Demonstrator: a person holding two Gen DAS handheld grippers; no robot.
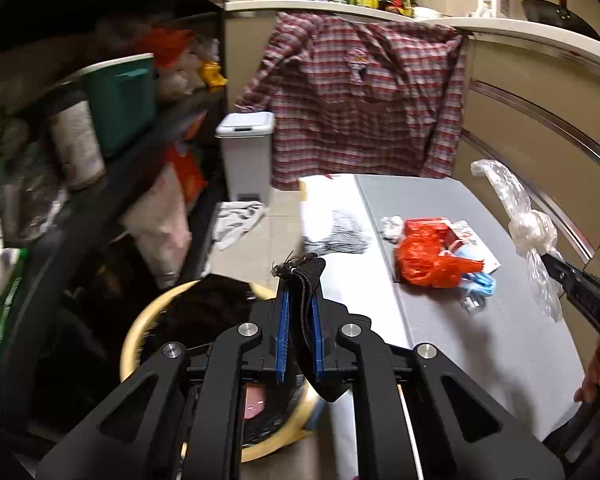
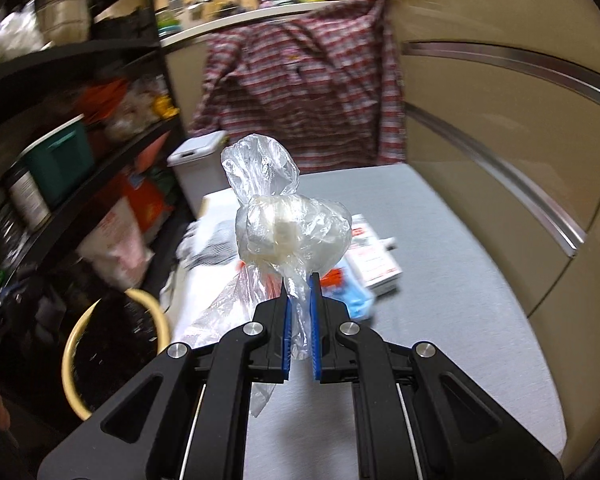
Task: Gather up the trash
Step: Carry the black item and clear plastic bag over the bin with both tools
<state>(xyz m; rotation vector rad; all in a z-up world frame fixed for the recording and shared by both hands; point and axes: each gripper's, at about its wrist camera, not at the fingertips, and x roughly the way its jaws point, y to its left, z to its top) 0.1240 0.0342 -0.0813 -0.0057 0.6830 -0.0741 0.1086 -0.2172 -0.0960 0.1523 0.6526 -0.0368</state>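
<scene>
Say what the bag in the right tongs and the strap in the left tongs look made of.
Clear bag: thin glossy plastic film, see-through and crinkled, knotted around something pale. Black strap: apparently woven nylon or similar webbing, matte, ribbed, with a frayed end.

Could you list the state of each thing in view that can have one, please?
left gripper: shut on a black strap.
right gripper: shut on a clear plastic bag, lifted off the table.
clear plastic bag: knotted, something pale inside.
orange plastic bag: crumpled, lying on the grey table.
white pedal bin: lid closed.
yellow-rimmed bin: open, lined in black.
plaid shirt: draped over the counter edge.
</scene>
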